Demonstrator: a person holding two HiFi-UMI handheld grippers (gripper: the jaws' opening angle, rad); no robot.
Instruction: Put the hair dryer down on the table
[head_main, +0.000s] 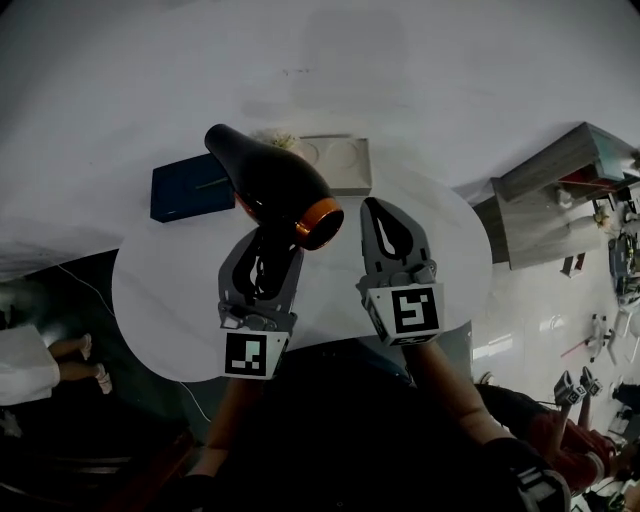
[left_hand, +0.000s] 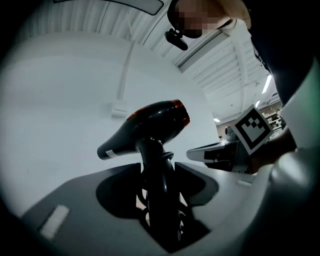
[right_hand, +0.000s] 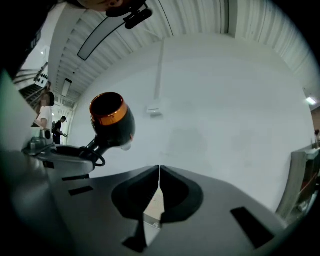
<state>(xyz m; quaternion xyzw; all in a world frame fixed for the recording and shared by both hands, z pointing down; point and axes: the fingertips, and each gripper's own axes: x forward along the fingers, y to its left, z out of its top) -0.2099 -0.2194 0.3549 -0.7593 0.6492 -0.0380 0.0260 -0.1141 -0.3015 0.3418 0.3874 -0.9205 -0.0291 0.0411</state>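
Hair dryer (head_main: 275, 190) is up in the air, its handle squeezed tight in the left gripper (head_main: 264, 248) so it cannot drop onto the round white table (head_main: 155, 295) below. The right gripper (head_main: 380, 210) waits beside it, jaws pressed together on nothing. Both arms reach forward. A blue box (head_main: 185, 190) lies further off

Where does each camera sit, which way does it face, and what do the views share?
Head view: on the person's head, looking steeply down at the round white table; the person's forearms, left tongs and right tongs show.
Left gripper view: on the left tongs, facing a white wall along jaws shut on the black hair dryer with a copper ring; right tongs at right.
Right gripper view: on the right tongs, facing that wall; jaws together, empty.
Shared: all three show the hair dryer.
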